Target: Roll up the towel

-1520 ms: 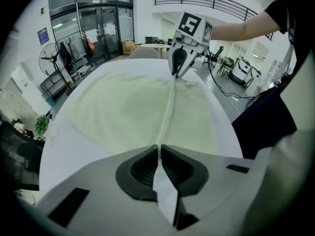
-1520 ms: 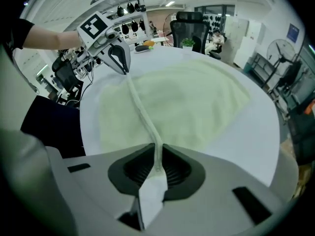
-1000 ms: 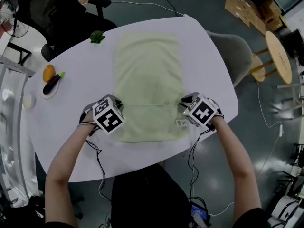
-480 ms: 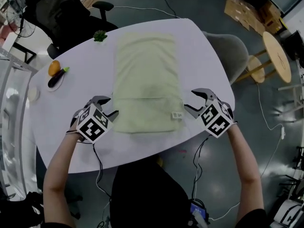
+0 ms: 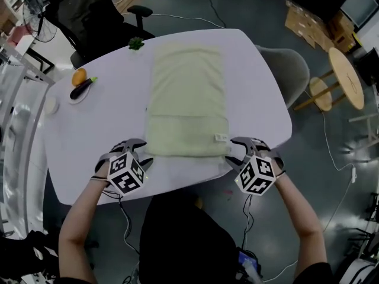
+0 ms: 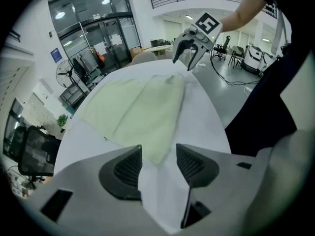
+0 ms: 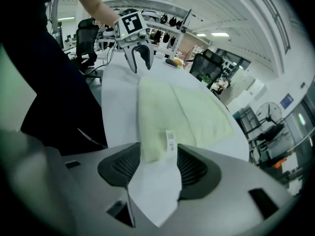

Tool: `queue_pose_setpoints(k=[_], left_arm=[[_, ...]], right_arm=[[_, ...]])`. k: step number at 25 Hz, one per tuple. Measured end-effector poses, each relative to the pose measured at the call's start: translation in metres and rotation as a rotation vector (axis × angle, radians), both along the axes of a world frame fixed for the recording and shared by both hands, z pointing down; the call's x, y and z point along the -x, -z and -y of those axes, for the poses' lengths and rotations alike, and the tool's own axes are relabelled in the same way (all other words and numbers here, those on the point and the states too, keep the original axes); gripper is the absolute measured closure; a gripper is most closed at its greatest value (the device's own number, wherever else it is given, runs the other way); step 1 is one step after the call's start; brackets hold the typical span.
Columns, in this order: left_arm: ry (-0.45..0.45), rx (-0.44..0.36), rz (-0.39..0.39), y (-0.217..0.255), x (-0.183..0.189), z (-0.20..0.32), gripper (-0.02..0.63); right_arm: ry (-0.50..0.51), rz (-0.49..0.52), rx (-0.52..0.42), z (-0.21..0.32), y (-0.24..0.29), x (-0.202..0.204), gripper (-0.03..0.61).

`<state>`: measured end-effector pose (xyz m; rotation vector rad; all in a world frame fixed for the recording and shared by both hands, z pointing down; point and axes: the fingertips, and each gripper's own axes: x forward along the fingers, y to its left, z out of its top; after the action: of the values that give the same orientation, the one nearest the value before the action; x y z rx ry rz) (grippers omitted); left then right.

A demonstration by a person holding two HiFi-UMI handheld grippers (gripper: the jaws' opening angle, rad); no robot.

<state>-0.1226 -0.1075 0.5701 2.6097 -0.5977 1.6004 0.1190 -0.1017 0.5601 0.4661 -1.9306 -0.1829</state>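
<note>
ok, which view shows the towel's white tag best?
Right gripper view: the tag sits large and close at the near corner of the towel. Head view shows only a small speck; left gripper view doesn't show it.

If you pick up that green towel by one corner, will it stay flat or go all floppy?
Probably floppy: the towel already lies folded over itself at its near end. It lies flat and thin on the table, so it is likely light.

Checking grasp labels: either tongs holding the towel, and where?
Nothing held. Left tongs and right tongs, just opened, stand empty, short of the folded pale green towel.
</note>
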Motion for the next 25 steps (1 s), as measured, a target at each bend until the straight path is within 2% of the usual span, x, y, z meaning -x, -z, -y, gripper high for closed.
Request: queue_pose_setpoints(k=[4, 7, 9, 11, 14, 15, 18, 22, 25], left_arm=[[-0.034, -0.011, 0.052, -0.021, 0.0, -0.007, 0.371], [-0.079, -0.048, 0.102, -0.031, -0.004, -0.005, 0.377], [-0.099, -0.085, 0.137, -0.037, -0.006, 0.0, 0.419], [-0.111, -0.115, 0.162, -0.041, -0.007, 0.005, 0.479], [-0.128, -0.126, 0.175, -0.045, -0.007, 0.009, 0.527], [-0.133, -0.124, 0.178, -0.046, -0.007, 0.009, 0.533], [-0.159, -0.126, 0.196, -0.048, -0.008, 0.009, 0.548], [-0.188, -0.158, 0.237, -0.046, -0.005, 0.007, 0.575], [-0.161, -0.178, 0.245, -0.034, 0.001, 0.005, 0.58]], right_arm=[[0.059, -0.081, -0.043, -0.007, -0.022, 0.007, 0.341], [0.086, -0.136, -0.079, -0.008, -0.041, 0.009, 0.351], [0.078, -0.15, -0.107, -0.007, -0.049, 0.008, 0.357], [0.08, -0.161, -0.14, -0.004, -0.052, 0.009, 0.395], [0.092, -0.171, -0.156, -0.004, -0.054, 0.009, 0.417], [0.09, -0.175, -0.159, -0.004, -0.054, 0.008, 0.419], [0.092, -0.201, -0.181, -0.001, -0.055, 0.005, 0.517], [0.129, -0.235, -0.229, -0.001, -0.047, 0.004, 0.535], [0.123, -0.225, -0.271, -0.002, -0.033, 0.003, 0.537]])
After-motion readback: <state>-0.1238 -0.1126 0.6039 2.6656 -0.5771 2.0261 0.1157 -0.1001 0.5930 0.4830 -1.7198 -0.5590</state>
